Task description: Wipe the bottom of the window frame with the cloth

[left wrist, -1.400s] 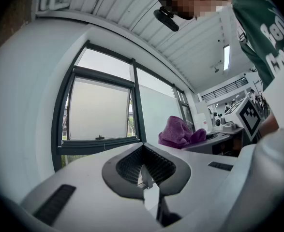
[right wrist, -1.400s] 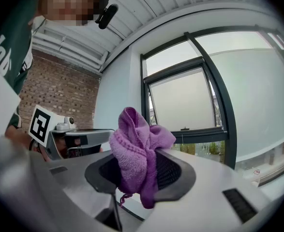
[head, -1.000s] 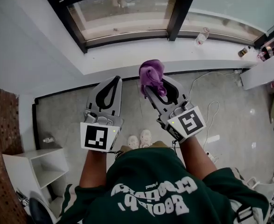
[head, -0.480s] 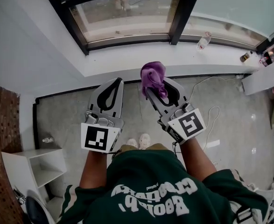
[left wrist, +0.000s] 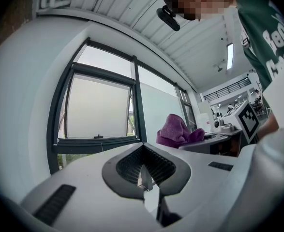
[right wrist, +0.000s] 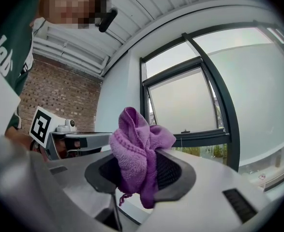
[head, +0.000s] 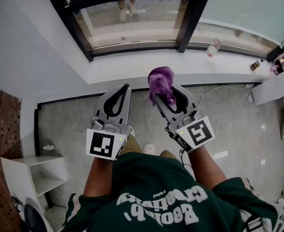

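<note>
A bunched purple cloth [head: 162,85] sticks out from the tip of my right gripper [head: 167,94], which is shut on it; in the right gripper view the cloth [right wrist: 138,153] hangs folded between the jaws. My left gripper [head: 117,94] is held beside it, shut with nothing between its jaws [left wrist: 144,175]. Both are above the floor, short of the white sill [head: 146,62]. The dark bottom rail of the window frame [head: 132,46] runs beyond the sill and shows ahead in the left gripper view as well [left wrist: 98,143]. The cloth [left wrist: 176,132] also appears there at the right.
A clear plastic bottle [head: 211,49] lies on the sill at the right, with small items [head: 255,65] farther right. A white shelf unit [head: 37,175] stands at the lower left by a brick wall [head: 1,144]. A white cable [head: 218,117] trails on the grey floor.
Both grippers and the person have shifted slightly forward toward the window; the sill and frame sit lower in the head view. The cloth stays held in the right gripper.
</note>
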### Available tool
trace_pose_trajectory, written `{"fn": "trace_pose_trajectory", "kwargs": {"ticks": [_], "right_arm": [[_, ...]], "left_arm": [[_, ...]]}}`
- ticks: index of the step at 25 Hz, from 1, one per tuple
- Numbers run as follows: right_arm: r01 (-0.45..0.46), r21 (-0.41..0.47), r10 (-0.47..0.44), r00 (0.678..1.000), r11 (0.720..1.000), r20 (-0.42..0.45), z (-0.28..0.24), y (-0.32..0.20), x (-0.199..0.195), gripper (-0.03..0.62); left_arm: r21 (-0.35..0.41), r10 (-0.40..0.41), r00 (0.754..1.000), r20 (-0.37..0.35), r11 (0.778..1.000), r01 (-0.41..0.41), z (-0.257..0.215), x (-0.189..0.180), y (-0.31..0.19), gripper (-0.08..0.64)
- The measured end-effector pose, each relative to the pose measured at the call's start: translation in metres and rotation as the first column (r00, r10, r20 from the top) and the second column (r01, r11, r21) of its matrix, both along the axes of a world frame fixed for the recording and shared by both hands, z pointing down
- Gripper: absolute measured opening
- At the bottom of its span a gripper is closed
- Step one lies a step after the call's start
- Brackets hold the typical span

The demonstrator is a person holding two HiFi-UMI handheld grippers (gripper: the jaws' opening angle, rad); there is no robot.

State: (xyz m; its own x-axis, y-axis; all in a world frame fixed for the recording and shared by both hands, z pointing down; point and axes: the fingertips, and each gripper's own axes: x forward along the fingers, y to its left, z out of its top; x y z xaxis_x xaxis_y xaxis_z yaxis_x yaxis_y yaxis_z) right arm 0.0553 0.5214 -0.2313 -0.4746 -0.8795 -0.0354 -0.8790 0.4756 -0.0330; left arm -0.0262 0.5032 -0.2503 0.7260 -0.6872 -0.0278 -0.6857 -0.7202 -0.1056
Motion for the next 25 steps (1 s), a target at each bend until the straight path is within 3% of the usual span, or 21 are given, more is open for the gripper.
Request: {"fn": "trace_pose_trajectory", "kwargs": {"ticks": [6,12,25], "right_arm": [[0.016,0.014,-0.016,1.0,1.0,0.0,0.004,-0.034,-0.007,0.166],[0.004,-0.007,-0.004,1.0,1.0,0.001,0.013,-0.098,-0.018,0.166],[-0.09,-0.011,0.091,0.996,0.996,0.02,0.001,-0.351,-0.057,0.166]], "left_arm": [[0.024,-0.001,1.0,0.004,1.0,0.0,0.001,-0.002,-0.038,0.006],[0.021,0.028,1.0,-0.011,0.999,-0.028,0.007,-0.008,-0.108,0.006],[0.041,0.129,0.991,0.018,0.991,-0.13,-0.016,-0.04,-0.365,0.006]]}}
